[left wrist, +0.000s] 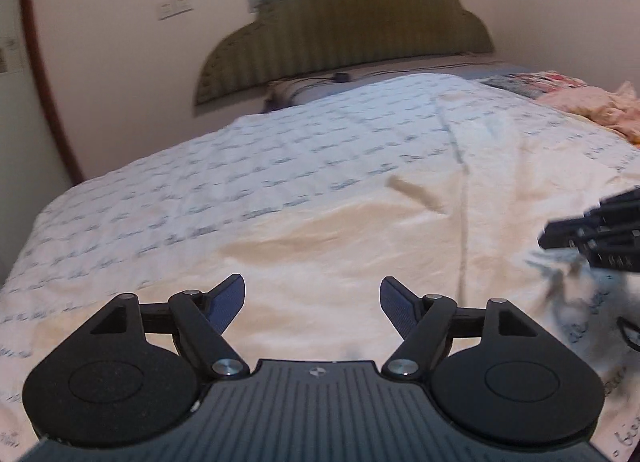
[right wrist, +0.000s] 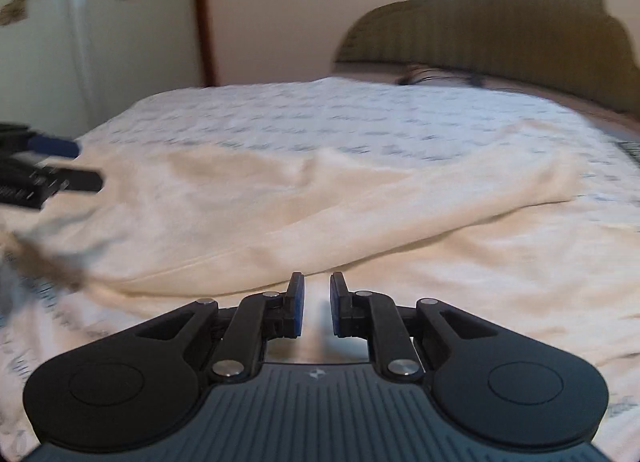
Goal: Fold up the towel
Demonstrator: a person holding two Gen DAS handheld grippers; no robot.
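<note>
A cream towel (left wrist: 328, 222) lies spread on the patterned bed cover, rumpled, with a seam running down its right side. In the right wrist view the towel (right wrist: 280, 198) shows a thick rolled edge toward me and a blurred grey fringe (right wrist: 52, 262) at its left end. My left gripper (left wrist: 312, 302) hovers over the towel, open wide, nothing between its fingers. My right gripper (right wrist: 317, 302) sits just short of the towel's near edge, its blue pads a narrow gap apart with nothing in it. Each gripper shows at the other view's edge: right (left wrist: 592, 238), left (right wrist: 44, 170).
The white bed cover (left wrist: 160, 190) with blue print fills the bed. An olive padded headboard (left wrist: 340, 30) stands at the far end. Pink crumpled cloth (left wrist: 600, 106) lies at the far right. A dark cable (right wrist: 436, 78) rests near the headboard. A wardrobe (right wrist: 80, 22) stands left.
</note>
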